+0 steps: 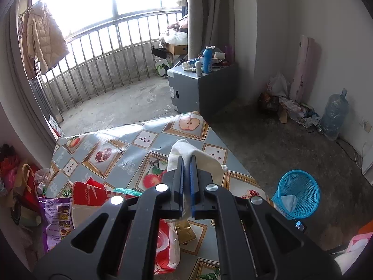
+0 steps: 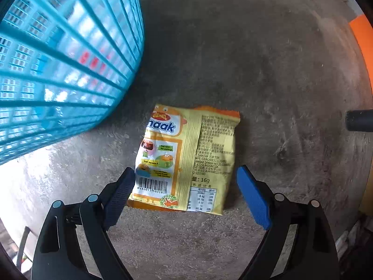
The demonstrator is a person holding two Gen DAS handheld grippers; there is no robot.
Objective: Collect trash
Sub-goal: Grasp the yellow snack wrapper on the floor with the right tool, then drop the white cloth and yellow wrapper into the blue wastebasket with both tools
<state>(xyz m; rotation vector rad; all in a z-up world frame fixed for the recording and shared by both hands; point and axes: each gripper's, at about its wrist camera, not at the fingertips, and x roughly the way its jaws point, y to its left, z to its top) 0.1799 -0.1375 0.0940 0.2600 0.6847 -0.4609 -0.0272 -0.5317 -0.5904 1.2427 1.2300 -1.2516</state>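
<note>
A: Left gripper (image 1: 186, 161) is clamped tight on the tissue (image 1: 184, 149), held above the table (image 1: 130, 140), with the bin (image 1: 299, 193) down on the floor to the right.

B: And the right gripper (image 2: 186, 175)? Jaws wide apart, pointing down, the wrapper (image 2: 186, 158) flat on the floor (image 2: 256, 70) between them, just beside the bin (image 2: 65, 58).

A: Risk?

B: It lies so flat the pads could slide over it, or shove it away.

A: And that loose tissue could snag the rim.

Bright barred window (image 1: 98, 4), grey curtain (image 1: 205, 11), white walls (image 1: 326, 23), bare concrete floor (image 1: 268, 140), grey cabinet (image 1: 200, 88)
</note>
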